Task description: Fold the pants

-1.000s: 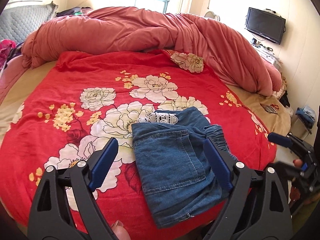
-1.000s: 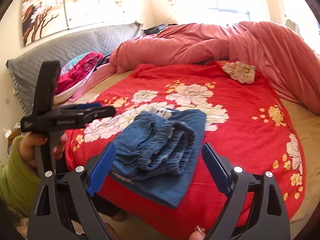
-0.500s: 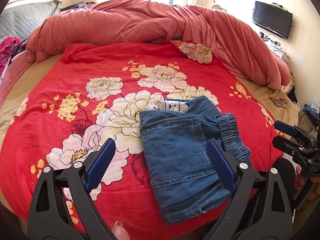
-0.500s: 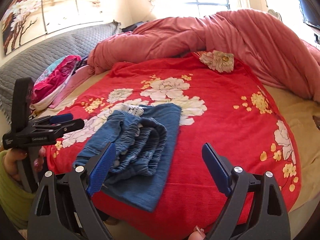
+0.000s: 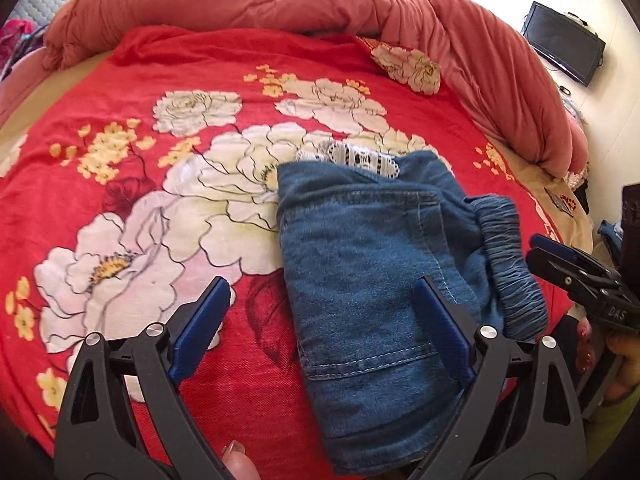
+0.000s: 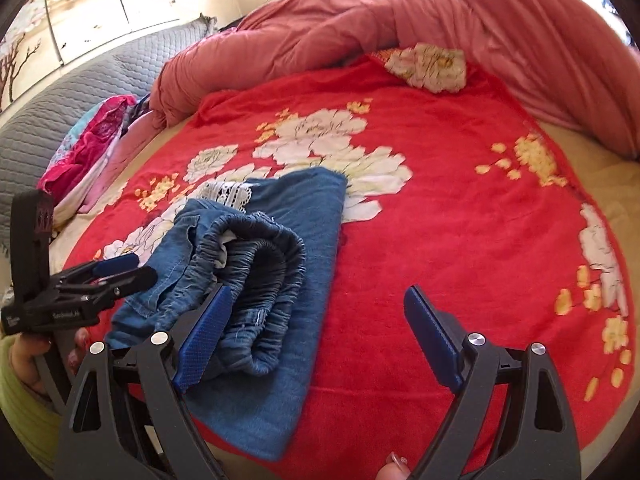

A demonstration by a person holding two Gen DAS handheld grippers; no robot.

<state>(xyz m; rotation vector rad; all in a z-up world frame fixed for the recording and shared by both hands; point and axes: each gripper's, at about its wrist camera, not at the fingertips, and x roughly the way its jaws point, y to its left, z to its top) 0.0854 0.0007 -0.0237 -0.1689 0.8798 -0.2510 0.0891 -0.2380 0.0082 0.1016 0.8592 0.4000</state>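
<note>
From the left wrist, the left gripper (image 5: 320, 320) hangs over the near edge of the bed, its jaws wide apart and gripping nothing; they have just been opening a little further, with only the left part of the pants showing in the gap between them, below and untouched. The pants (image 5: 368, 272), blue denim, lie already folded into a compact bundle on the red floral blanket (image 5: 120, 120), near the bed's front edge; a strip of white lace (image 5: 360, 156) shows at the far end, and the gathered elastic waistband (image 5: 512, 264) curls up along the right side. The right gripper (image 5: 560, 256) enters from the right, just beside that waistband; a pink duvet (image 5: 280, 0) is heaped across the far side of the bed.

From the right wrist, the right gripper (image 6: 316, 328) also stands with jaws spread and empty; its left pad sits in front of the waistband roll (image 6: 260, 272), and whether it touches the cloth cannot be told. The pants (image 6: 288, 240) lie left of centre here, with the left gripper (image 6: 116, 272) at their far left side.

The fold looks nearly finished, though the waistband side is bulky and loose; the step in hand appears to be a last fold or a tidy-up. The next move probably calls for each gripper to settle onto one edge of the bundle, close on all layers together, and turn it over evenly so the layers do not slip apart.
</note>
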